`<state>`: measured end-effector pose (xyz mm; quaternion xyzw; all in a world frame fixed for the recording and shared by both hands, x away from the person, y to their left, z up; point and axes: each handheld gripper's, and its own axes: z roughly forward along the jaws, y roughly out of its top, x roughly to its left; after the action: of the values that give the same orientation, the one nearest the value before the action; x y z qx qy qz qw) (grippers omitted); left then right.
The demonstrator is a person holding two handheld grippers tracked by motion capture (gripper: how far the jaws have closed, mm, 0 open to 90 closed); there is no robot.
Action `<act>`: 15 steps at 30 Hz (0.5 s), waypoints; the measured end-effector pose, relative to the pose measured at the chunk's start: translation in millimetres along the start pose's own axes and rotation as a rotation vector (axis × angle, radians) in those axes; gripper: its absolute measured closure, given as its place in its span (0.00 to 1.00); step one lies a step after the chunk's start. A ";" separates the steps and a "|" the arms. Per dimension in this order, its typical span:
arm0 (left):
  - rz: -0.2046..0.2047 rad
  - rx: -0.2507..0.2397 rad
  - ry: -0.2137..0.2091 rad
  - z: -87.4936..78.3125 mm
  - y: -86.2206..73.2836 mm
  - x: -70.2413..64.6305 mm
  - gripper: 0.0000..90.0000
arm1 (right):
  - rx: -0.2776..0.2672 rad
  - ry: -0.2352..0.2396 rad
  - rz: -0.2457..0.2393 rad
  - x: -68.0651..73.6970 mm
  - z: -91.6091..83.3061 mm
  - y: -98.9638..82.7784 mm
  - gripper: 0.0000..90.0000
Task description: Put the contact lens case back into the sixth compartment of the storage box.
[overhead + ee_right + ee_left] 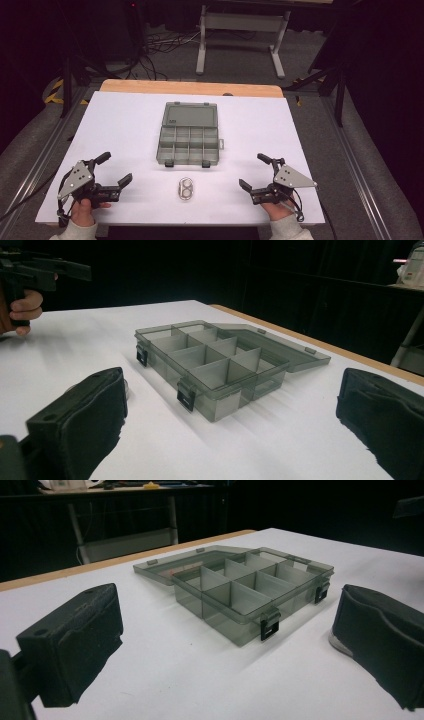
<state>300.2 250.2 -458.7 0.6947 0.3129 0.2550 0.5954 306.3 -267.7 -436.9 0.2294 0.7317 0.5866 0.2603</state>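
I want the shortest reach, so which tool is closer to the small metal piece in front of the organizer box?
Right, though only slightly. The metal piece lies between them: the right tool to its right, the left tool farther off to its left.

- White table top (125, 130), with a strip of bare wood edge (190, 88) along its far side.
- Metal rails (357, 165) flanking the table on the grey floor.
- Loose black cables (150, 55) lying on the floor beyond the table.
- Grey metal stand (240, 30) with two legs, far behind the table against a dark background.
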 end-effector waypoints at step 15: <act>-0.002 -0.003 0.002 -5.2 1.0 1.0 0.00 | 0.027 0.013 -0.003 -1.4 3.9 3.8 0.00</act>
<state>297.2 254.3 -457.0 0.6934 0.3139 0.2552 0.5963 310.1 -265.0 -433.7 0.2280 0.7415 0.5779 0.2534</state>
